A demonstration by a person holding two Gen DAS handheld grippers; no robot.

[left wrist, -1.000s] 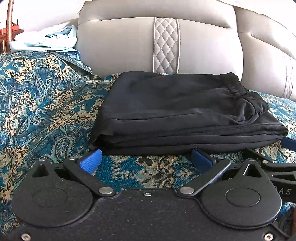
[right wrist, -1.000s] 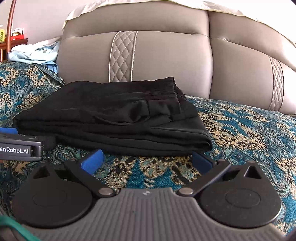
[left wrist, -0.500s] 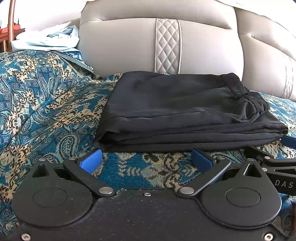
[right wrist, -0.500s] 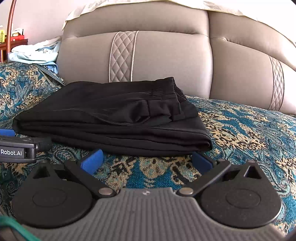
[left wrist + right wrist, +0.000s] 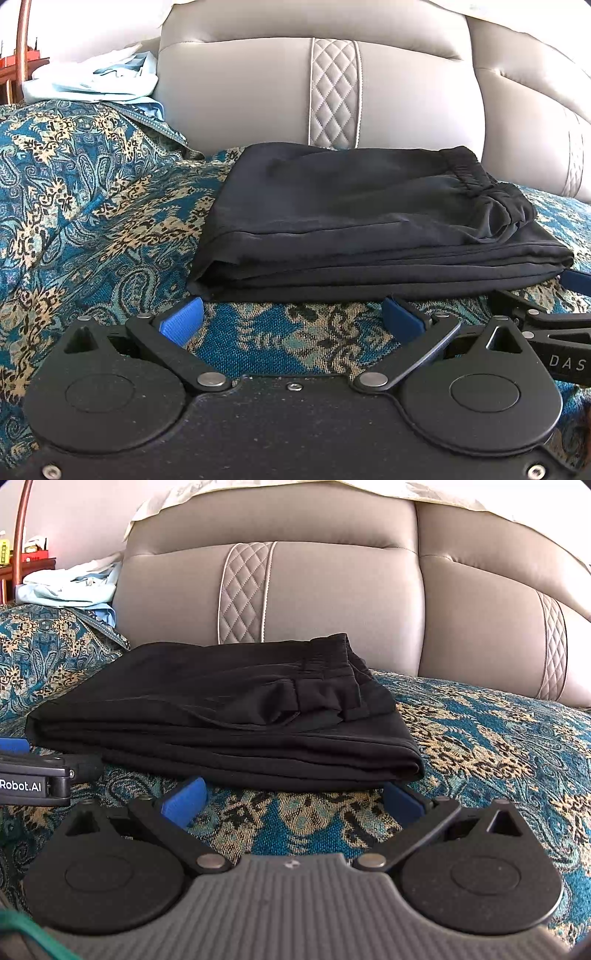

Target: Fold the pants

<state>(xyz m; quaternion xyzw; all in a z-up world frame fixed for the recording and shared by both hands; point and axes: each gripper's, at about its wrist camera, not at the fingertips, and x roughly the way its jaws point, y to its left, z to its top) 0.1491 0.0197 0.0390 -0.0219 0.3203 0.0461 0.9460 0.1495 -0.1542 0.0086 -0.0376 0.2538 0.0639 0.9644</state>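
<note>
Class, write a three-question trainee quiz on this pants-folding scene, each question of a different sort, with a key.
1. True or false: the left gripper is shut on the folded black fabric pants.
2. The pants lie on: A) a bare wooden floor B) a teal patterned woven bedspread C) a glass table.
3. Fill in: the right gripper is ____.

Key: 1 false; 2 B; 3 open.

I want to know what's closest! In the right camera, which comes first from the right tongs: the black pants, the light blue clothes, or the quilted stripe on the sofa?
From the right tongs:
1. Black pants, folded on the patterned cover just ahead.
2. Quilted stripe, on the sofa back behind the pants.
3. Light blue clothes, far off at upper left.
</note>
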